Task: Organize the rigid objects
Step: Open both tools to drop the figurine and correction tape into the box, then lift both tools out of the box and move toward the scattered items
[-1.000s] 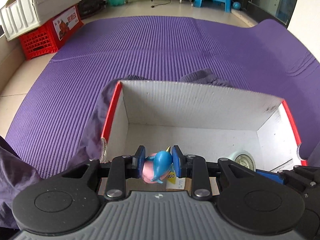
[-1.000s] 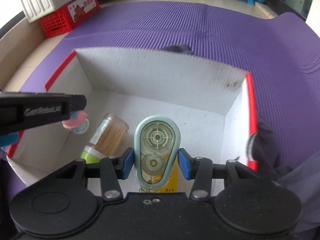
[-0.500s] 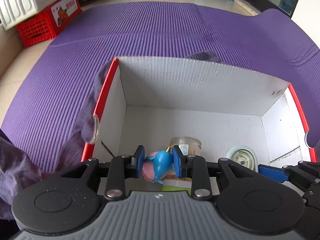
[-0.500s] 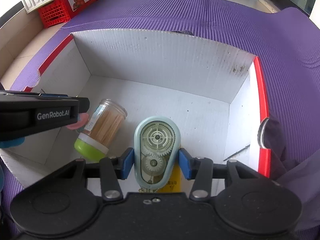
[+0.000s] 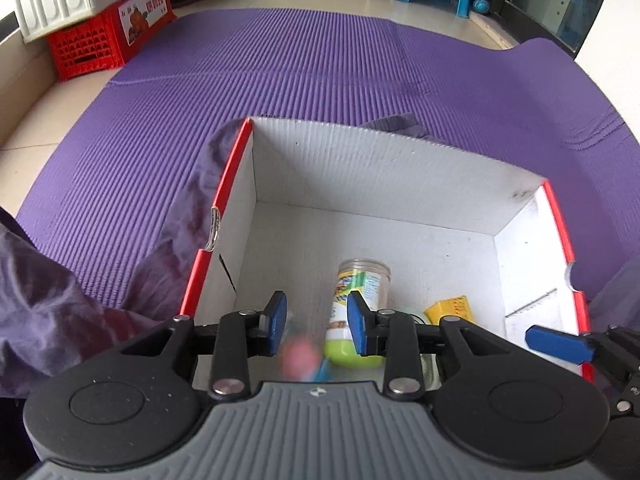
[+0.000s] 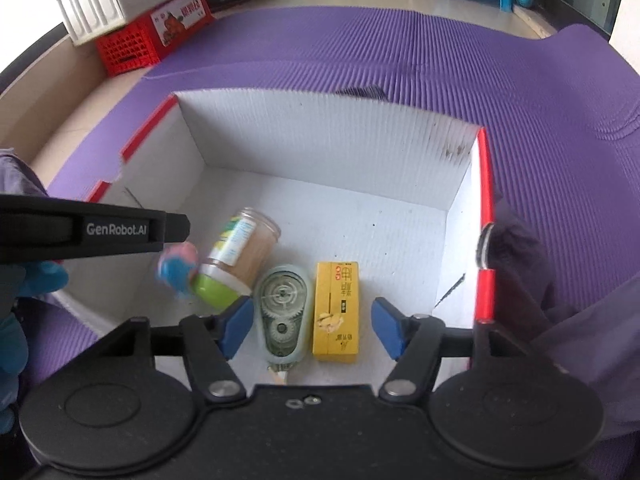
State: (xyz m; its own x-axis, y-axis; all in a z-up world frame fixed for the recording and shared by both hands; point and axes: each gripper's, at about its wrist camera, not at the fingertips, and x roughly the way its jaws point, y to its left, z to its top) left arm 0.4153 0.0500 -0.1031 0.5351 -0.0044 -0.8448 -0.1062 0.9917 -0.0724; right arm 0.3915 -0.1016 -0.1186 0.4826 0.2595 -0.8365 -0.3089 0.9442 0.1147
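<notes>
Presently, both grippers hang over a white cardboard box with red-edged side walls, which sits on a purple ribbed mat.

Left gripper: fingers spread, nothing between the pads. A small blue-and-pink toy appears blurred just below them, apparently in free fall toward the box's near left corner, beside the jar. In the left wrist view the same toy is only a pink and blue smear at the lower edge of the jaws.

Right gripper: fingers spread wide, gripping nothing. Below them a pale green correction-tape dispenser lies flat on the box floor, its clear face with gears upward.

Also in the box: a clear toothpick jar with a green lid, lying on its side, and a yellow carton lying flat, just beside the dispenser.

Handling, judged: all four items look light and rigid. The dispenser's smooth plastic shell may slip, so it is best taken across its narrow width at mid-body. The jar could roll; hold it across the body near the lid. The toy is irregular and small, best pinched at its widest part.

Orientation: the dispenser's long axis runs near-to-far, its tape tip toward the near wall. The carton lies parallel to it. The jar lies diagonally, lid toward the near left.
</notes>
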